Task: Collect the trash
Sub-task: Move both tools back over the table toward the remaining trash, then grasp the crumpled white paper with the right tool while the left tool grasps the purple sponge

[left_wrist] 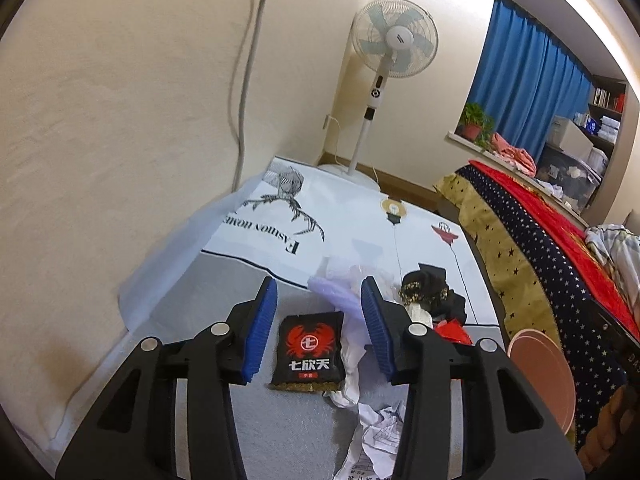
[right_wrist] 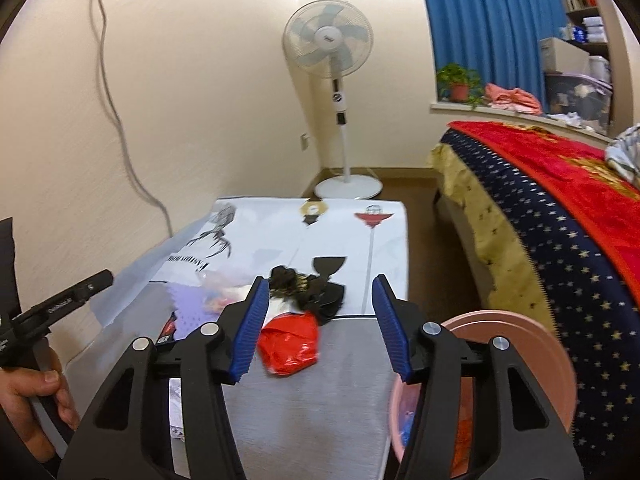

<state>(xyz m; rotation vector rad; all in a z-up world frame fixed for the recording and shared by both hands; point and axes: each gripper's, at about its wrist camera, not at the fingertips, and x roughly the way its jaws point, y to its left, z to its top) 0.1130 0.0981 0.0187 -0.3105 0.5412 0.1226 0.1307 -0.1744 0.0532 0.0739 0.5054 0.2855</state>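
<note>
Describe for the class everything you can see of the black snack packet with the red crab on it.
The black packet is a small, glossy, rectangular pouch, foil or plastic by its look. It bears a red crab with a round emblem, white characters below, a small red label and a gold-speckled bottom edge. It lies flat, face up, slightly tilted, on the grey table. Its right edge touches crumpled white paper. The left claw frames it; its blue pads are clear of it.

Black snack packet is showing a red crab logo and "七欣天"; white printed cloth is reading "Fashion home". Fan badge is staying illegible.
</note>
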